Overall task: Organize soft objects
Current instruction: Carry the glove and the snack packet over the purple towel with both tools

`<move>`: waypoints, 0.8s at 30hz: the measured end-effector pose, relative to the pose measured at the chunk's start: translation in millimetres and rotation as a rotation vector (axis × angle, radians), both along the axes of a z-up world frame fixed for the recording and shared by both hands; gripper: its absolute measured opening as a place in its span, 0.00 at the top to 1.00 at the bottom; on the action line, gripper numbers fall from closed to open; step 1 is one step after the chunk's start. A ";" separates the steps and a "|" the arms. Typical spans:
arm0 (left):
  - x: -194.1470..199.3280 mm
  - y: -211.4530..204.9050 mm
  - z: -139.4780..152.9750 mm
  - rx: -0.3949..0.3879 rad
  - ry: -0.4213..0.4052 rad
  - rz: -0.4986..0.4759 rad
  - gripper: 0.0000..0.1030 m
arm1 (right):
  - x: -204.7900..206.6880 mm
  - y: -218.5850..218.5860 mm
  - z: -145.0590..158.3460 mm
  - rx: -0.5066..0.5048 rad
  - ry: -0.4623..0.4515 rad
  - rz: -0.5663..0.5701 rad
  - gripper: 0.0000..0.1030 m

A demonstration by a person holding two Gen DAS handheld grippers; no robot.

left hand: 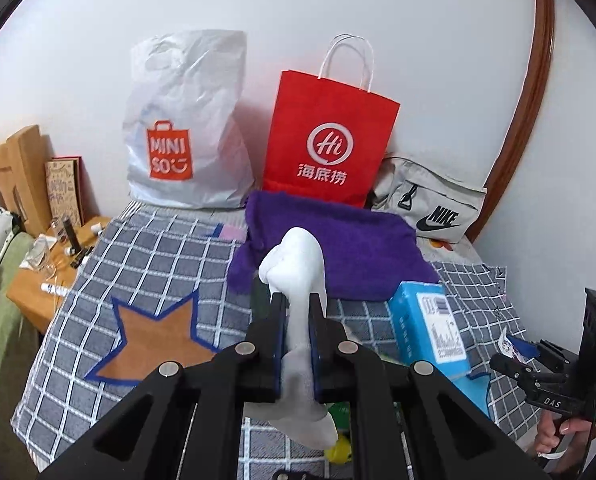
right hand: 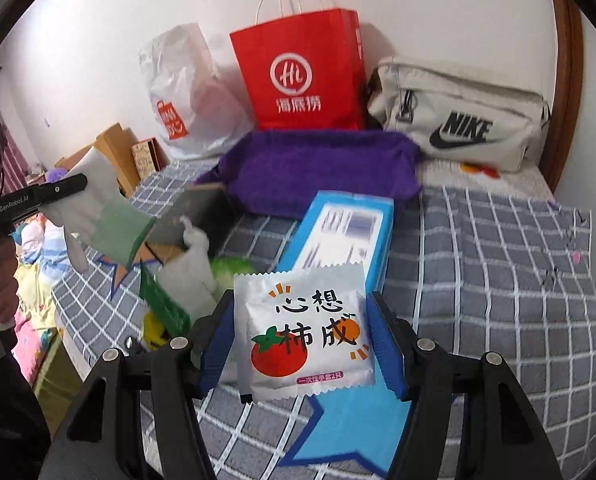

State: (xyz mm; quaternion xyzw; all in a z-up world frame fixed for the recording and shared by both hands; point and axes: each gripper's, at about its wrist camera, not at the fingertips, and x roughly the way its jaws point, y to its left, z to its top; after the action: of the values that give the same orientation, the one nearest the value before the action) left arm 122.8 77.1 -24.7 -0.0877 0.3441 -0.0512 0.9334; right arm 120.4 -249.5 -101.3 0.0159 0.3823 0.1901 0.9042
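Jaws of the left gripper are clamped tight on a white sock, held above the checked bedspread; those of the right gripper grip a white sachet by its two side edges, also lifted clear. Beyond both lies the purple fleece tray, empty as far as can be seen, beside a blue tissue pack. Sorting looks barely begun: more soft things wait at the near-left edge, by a dark box.
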 end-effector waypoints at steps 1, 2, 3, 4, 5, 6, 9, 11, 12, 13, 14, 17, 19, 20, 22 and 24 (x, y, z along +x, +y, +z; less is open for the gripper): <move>4.3 -2.9 1.6 0.003 0.000 -0.007 0.90 | 3.0 1.4 2.2 -0.001 -0.002 0.000 0.39; 10.2 -6.9 3.6 0.011 0.003 -0.017 0.90 | 7.7 2.8 4.7 -0.002 -0.004 0.003 0.39; 13.5 -10.0 5.0 0.017 0.005 -0.020 0.90 | 12.5 4.6 7.9 -0.003 -0.010 0.007 0.39; 19.3 -13.7 6.8 0.024 0.007 -0.028 0.90 | 16.7 6.2 10.8 -0.003 -0.017 0.009 0.39; 23.5 -16.4 8.0 0.029 0.009 -0.033 0.90 | 22.7 8.1 14.7 -0.002 -0.024 0.012 0.39; 28.1 -18.7 9.2 0.034 0.011 -0.037 0.90 | 28.3 9.5 18.0 -0.001 -0.028 0.013 0.39; 44.5 -25.9 12.6 0.042 0.018 -0.058 0.90 | 42.4 13.7 27.2 -0.006 -0.047 0.010 0.39; 56.2 -29.7 14.2 0.046 0.020 -0.067 0.90 | 53.7 16.7 33.6 -0.015 -0.069 0.008 0.39; 61.1 -31.1 14.6 0.046 0.020 -0.072 0.90 | 59.2 17.5 35.6 -0.013 -0.075 0.008 0.39; 66.3 -32.1 14.5 0.046 0.021 -0.075 0.90 | 63.0 18.3 36.6 -0.013 -0.080 0.004 0.39; 72.5 -32.8 13.7 0.047 0.026 -0.076 0.90 | 70.4 19.2 37.7 -0.017 -0.086 -0.001 0.39; 91.1 -30.7 10.8 0.036 0.043 -0.070 0.90 | 87.5 21.8 36.7 -0.027 -0.102 -0.009 0.39; 100.6 -28.3 10.2 0.025 0.046 -0.069 0.90 | 103.2 23.4 33.3 -0.029 -0.098 -0.011 0.39; 106.5 -27.8 9.7 0.024 0.050 -0.068 0.90 | 111.0 22.9 31.2 -0.028 -0.094 -0.011 0.39; 117.7 -27.8 8.7 0.021 0.056 -0.068 0.90 | 126.9 22.0 26.6 -0.029 -0.083 -0.007 0.39; 131.2 -28.7 6.3 0.022 0.063 -0.068 0.90 | 142.5 22.0 21.0 -0.039 -0.073 -0.004 0.39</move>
State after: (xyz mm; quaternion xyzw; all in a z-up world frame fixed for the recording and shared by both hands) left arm 254.0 48.4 -18.4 -0.0673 0.3765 -0.0763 0.9208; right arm 262.9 -227.6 -80.4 -0.0080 0.3528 0.1813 0.9179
